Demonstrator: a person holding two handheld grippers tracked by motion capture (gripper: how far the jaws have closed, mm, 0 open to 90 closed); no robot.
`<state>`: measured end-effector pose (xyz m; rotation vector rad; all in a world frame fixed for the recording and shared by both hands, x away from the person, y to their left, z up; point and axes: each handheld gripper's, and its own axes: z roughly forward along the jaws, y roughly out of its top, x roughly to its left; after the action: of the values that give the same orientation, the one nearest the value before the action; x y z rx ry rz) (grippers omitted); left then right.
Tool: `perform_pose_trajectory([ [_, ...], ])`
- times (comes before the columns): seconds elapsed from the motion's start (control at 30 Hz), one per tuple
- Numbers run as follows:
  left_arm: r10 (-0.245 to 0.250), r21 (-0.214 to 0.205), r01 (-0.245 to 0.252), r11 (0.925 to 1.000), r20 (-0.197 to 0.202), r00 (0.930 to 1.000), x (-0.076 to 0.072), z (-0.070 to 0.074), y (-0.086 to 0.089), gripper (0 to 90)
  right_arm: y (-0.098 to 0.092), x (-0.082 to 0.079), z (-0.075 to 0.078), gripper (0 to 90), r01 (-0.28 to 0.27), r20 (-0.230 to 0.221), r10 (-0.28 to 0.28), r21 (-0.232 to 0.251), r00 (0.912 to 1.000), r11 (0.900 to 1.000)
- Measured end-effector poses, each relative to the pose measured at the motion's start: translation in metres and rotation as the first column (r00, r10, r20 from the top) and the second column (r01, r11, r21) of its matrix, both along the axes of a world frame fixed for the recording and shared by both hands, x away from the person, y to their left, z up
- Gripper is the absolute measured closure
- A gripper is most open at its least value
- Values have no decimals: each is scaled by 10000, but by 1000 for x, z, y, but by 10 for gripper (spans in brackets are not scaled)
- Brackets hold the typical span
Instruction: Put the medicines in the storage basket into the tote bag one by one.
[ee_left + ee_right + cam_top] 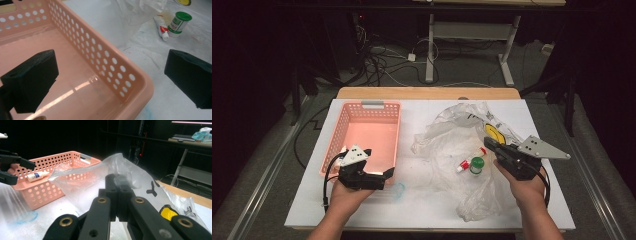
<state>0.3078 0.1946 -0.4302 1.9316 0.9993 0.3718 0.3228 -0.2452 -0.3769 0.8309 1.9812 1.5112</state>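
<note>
Right hand-held gripper [117, 182] pinches the plastic bag [105, 172]; left hand-held gripper [112, 82] gapes astride the basket [140, 82] wall.

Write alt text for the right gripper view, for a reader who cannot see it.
The right gripper has its black jaws shut on a fold of a clear plastic bag, lifting it above a white table. Behind on the left stands a pink perforated basket, with a small white bottle showing at its rim.

Crumpled clear plastic bag [462, 145], pinched upright.
</note>
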Motion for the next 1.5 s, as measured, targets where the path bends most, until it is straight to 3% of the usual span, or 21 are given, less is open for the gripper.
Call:
perform_pose_trajectory([
  [0.33,764,44,-764,9971,-11,9971,0,1,29,0,-1,0,0,900,-3,13,3,19,10000,10000],
  [0.63,1409,20,-1409,9900,-186,9898,2,0,56,0,-1,0,0,900,40,-40,-40,67,10000,10000],
  [1.1,1998,120,-1995,9798,-382,9791,3,-4,80,2,-1,1,0,900,48,-16,-47,36,10000,10000],
  [1.33,1999,31,-1999,9798,-393,9790,6,-1,87,134,0,1,-1,900,54,-65,-54,-28,10000,10000],
  [1.43,2001,240,-1990,9797,-617,9778,11,3,89,194,0,1,-2,900,41,-50,-41,-62,10000,10000],
  [1.5,1916,403,-1889,9812,-795,9782,14,4,90,280,1,2,-3,900,34,-77,-35,-80,10000,10000],
])
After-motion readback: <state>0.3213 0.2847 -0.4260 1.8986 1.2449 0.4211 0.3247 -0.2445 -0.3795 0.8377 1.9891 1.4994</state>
